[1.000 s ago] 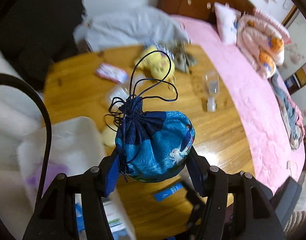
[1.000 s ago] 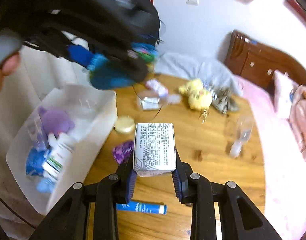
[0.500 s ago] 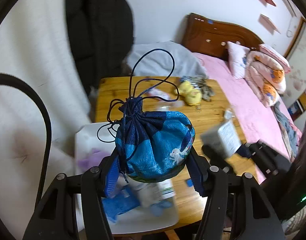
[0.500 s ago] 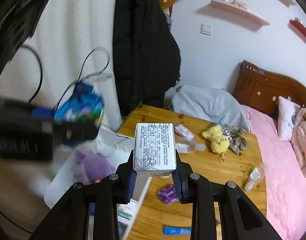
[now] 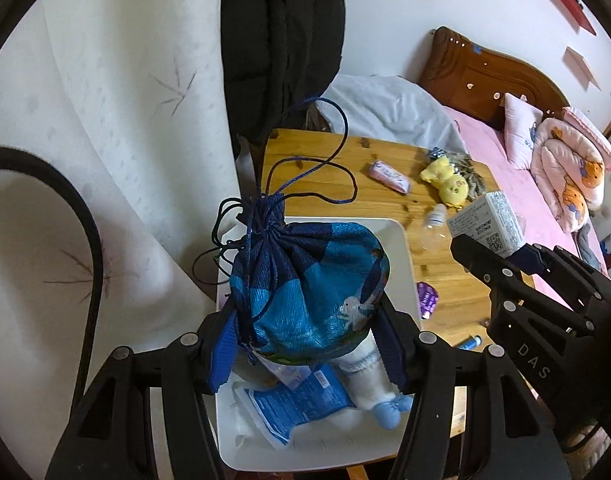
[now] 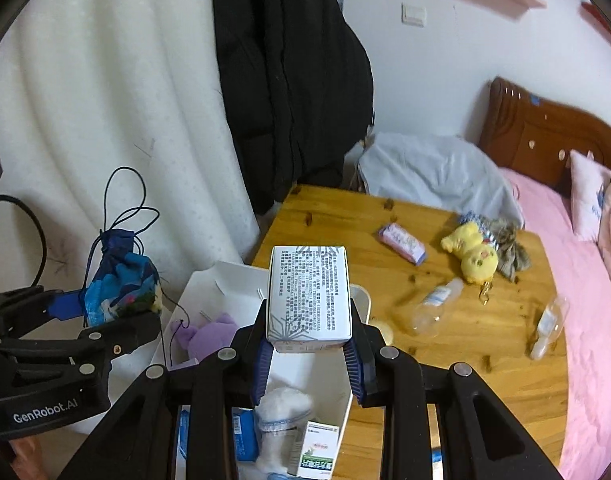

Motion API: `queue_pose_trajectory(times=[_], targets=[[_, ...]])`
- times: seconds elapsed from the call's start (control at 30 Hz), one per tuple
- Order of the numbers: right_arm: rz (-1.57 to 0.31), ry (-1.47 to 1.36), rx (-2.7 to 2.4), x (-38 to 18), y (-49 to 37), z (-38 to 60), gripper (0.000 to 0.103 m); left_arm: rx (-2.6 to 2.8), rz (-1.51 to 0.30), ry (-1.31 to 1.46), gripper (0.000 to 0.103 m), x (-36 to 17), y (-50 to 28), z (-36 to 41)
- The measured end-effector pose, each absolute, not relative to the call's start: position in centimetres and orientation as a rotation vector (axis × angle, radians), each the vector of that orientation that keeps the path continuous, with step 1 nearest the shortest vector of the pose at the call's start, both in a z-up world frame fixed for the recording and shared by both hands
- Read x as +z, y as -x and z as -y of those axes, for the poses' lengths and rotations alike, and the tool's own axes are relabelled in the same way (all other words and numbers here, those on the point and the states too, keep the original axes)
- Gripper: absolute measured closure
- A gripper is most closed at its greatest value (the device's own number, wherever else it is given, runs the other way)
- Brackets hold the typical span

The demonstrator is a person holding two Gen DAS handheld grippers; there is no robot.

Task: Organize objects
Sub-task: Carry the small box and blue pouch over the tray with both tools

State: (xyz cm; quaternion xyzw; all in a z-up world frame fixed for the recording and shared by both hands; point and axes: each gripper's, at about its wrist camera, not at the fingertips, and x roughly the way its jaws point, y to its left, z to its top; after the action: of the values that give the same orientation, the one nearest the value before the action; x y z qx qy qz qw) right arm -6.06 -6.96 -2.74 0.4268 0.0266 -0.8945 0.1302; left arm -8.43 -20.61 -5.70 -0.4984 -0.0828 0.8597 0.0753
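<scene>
On the left, the left gripper (image 5: 305,344) pinches a blue drawstring pouch (image 5: 309,284) between its blue pads, the gathered neck and loose cords pointing up and away. The pouch hangs directly above the white storage bin (image 5: 401,240), which sits at the near left edge of the wooden table (image 6: 445,344) and already holds a purple plush toy (image 6: 209,332), a blue packet (image 5: 301,400) and a small green-and-white box (image 6: 317,452).

Just to the right, the right gripper (image 6: 308,354) clamps a white printed carton (image 6: 308,296) by its near end, the carton's long axis running forward along the fingers. It hovers over the bin's right-hand part, close to the right rim.

Both loads thus lie above the bin, so the coming move looks like a straight lowering and release; the pouch seems the more centred of the two.

Farther right, a pink packet (image 6: 401,244), a yellow plush chick (image 6: 471,254) and clear bottles (image 6: 433,308) remain on the table, nearer the right gripper.
</scene>
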Motion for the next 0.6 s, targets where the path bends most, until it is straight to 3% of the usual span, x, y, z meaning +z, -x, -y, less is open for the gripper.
queue_pose_trajectory(times=[0.3,0.6], targets=[[-0.105,-1.308,-2.592,-4.6,6.6,8.0,0.071,2.534,0.270,1.545,0.039,-7.7,9.7,20.9],[-0.192,-1.310,-2.579,-5.8,7.0,9.0,0.070,2.529,0.173,1.545,0.039,-8.4,10.0,20.7]])
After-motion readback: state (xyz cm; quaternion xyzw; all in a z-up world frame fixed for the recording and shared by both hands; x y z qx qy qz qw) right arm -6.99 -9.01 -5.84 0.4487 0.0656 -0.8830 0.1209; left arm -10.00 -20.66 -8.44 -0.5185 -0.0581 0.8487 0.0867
